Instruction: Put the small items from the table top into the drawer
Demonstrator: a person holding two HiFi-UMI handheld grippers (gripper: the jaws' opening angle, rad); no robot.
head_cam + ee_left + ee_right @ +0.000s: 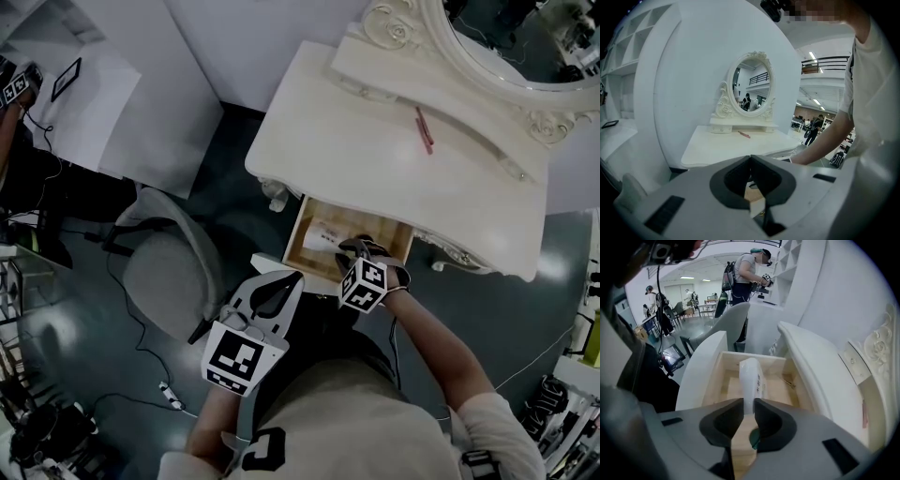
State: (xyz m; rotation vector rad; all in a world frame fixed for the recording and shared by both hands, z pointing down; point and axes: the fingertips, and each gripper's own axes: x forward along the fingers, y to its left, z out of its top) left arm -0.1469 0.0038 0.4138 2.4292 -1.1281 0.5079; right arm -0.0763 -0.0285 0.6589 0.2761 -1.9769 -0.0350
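Nearest the person, the left gripper [750,158] is held level in front of the dressing table with its jaws pressed together on nothing.

Just right of it and a little farther, the right gripper [749,401] points steeply down over the open drawer [714,380]. Its jaws pinch the near end of a white tube [751,376], and the rest of the tube reaches out over the wooden drawer floor, not yet set down. A thin pin-like thing [788,380] lies toward the drawer's right wall, too small to name.

The tube looks light, smooth and soft-walled, so a hard squeeze would likely dent it or let it slide. A hold near the end, as here, seems right.

Farther off on the white table top [375,159], well apart from the drawer, lies a slim pink stick [424,129], perhaps a pen, in front of the mirror [506,47]. It looks stiff, light and prone to roll; a pinch across its middle should suit it best.
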